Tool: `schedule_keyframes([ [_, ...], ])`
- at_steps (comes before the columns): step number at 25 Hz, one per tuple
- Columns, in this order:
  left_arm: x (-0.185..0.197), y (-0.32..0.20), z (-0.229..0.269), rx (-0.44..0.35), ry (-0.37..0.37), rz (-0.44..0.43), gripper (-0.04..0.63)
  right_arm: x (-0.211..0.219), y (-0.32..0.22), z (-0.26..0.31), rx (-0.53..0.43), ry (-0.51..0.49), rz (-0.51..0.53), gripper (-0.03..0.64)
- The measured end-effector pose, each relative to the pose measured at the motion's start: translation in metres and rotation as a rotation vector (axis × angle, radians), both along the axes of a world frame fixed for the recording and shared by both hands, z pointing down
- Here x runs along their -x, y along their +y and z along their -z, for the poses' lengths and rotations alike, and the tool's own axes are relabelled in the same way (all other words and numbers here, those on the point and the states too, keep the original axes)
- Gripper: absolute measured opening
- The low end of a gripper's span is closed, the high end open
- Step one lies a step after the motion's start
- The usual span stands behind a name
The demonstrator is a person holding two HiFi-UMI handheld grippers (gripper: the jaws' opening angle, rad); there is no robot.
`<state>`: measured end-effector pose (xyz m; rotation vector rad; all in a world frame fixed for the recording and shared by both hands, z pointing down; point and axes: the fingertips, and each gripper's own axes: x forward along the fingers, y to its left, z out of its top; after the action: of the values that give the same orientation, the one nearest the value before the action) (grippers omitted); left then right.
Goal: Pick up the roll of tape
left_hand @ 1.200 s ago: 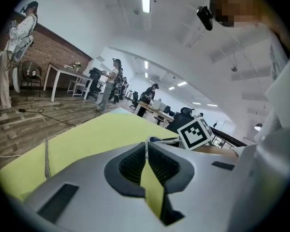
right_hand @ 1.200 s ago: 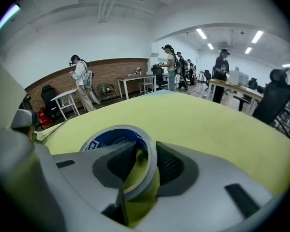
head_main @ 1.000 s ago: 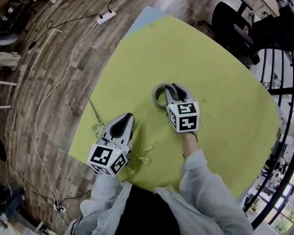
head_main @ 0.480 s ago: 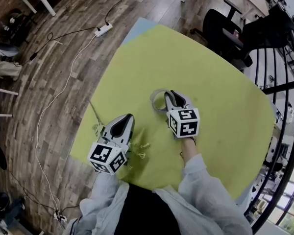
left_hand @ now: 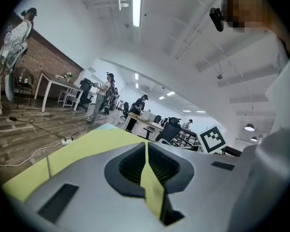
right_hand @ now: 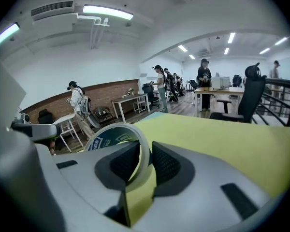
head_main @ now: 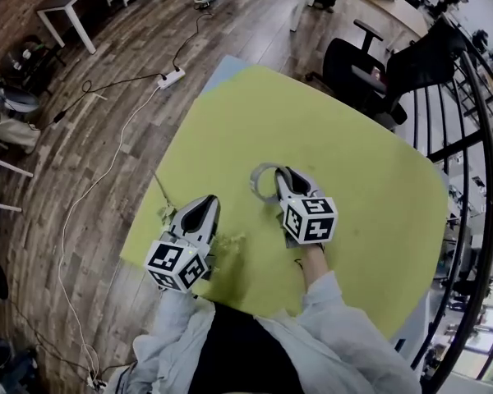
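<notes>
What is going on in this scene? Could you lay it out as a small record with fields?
Setting: a person at a yellow-green table in an open office
Tools: one hand-held gripper in each hand
Right gripper: jaws have just been closing and now clamp the wall of the roll of tape
Left gripper: jaws together, nothing between them, near the table's edge
Tape: a pale ring with a dark printed core
Surroundings: office chair, power strip on the wooden floor
</notes>
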<state>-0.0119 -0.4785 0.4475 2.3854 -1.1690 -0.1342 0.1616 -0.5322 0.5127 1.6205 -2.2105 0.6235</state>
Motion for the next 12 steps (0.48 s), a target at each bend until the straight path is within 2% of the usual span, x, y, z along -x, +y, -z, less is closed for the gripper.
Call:
schedule_keyframes([
  [12, 0.007, 0.071, 0.034, -0.076, -0.037, -0.007, 0.029, -0.007, 0.084, 0.065, -0.143, -0.050, -0.043, 0.094],
])
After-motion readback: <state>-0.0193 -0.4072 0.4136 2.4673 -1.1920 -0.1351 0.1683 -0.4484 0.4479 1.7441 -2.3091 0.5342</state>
